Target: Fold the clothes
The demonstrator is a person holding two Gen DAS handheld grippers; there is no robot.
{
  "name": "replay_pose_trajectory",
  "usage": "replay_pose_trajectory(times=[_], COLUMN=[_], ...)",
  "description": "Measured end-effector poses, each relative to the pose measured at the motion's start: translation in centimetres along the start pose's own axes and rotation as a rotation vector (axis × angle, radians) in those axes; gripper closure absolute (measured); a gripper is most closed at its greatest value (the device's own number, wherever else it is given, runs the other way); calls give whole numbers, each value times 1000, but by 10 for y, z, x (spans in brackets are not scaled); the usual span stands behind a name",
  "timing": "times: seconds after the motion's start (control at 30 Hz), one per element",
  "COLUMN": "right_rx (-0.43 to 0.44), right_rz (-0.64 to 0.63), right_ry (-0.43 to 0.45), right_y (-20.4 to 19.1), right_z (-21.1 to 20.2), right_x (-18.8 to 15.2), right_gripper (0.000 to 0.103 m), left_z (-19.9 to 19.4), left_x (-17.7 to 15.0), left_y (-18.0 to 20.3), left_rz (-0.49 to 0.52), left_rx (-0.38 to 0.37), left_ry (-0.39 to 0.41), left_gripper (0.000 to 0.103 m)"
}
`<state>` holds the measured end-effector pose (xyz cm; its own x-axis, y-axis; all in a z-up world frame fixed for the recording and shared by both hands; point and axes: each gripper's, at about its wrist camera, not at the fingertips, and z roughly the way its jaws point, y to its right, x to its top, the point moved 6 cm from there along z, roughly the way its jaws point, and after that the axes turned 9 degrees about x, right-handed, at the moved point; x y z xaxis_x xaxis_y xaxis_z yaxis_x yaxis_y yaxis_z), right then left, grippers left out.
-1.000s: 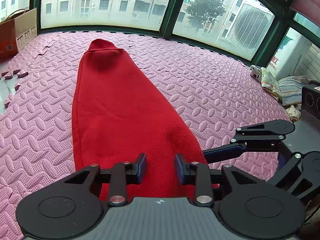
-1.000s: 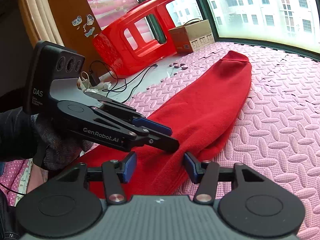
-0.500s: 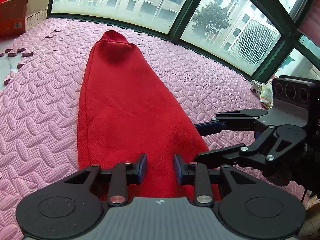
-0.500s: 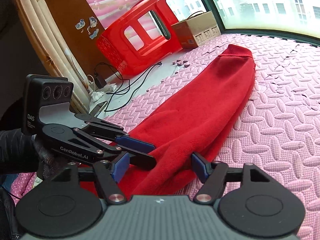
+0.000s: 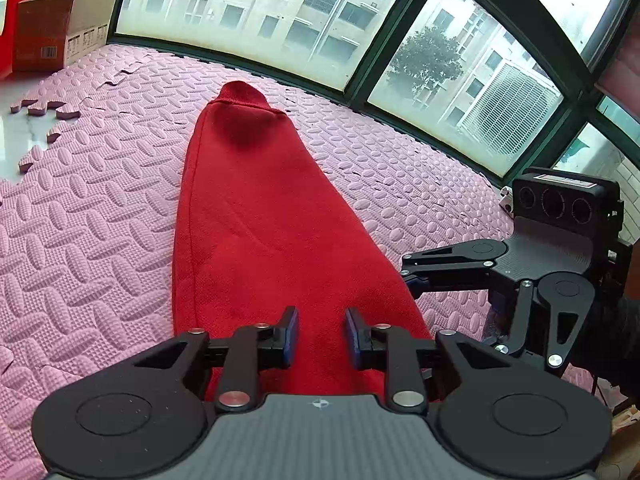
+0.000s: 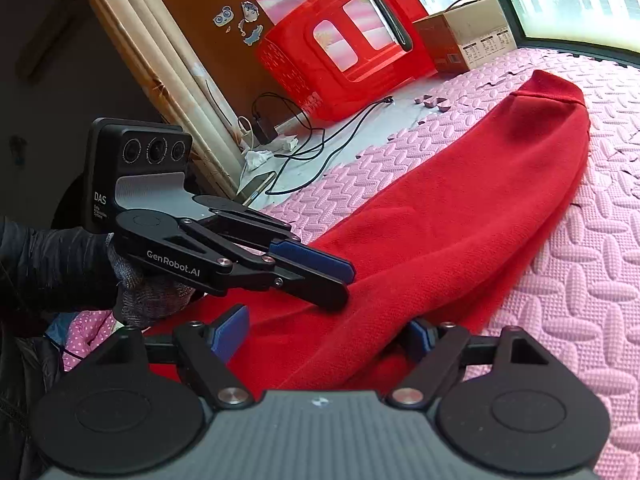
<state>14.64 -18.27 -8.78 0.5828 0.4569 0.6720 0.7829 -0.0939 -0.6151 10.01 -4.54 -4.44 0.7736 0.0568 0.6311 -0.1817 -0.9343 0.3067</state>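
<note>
You are holding both grippers spread over the near hem of the red garment: left gripper, right gripper. It's looking soft, limp, light; pinch that hem's corners.

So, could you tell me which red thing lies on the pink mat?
The red garment, stretched flat along the mat; the red plastic stool sits off it, on bare floor.

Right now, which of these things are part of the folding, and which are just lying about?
Part of the job: red garment, left gripper, right gripper, pink foam mat.

Lying about: cardboard box, red plastic stool, black cables.
</note>
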Motion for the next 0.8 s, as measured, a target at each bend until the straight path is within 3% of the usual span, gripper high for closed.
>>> replay_pose_trajectory(times=[0.13,0.47,0.57,0.8], right_rx=[41,-24,-97,-271], right_rz=[-12,-29,-34,-44], right_ry=[-53,-168,-125,-19], right_y=[-6,-18,-25,-41], right_z=[-1,-27,-33,-49], right_x=[-6,-23,-21,-15], right_gripper=[22,22,23,43], left_z=[6,14,14,-8], left_x=[2,4,4,7], left_y=[-6,-15,-14,-10], left_rz=[14,29,50,61], left_rx=[41,87,94,76], left_ry=[-8,-11,-13,24], left_gripper=[74,79,79,78])
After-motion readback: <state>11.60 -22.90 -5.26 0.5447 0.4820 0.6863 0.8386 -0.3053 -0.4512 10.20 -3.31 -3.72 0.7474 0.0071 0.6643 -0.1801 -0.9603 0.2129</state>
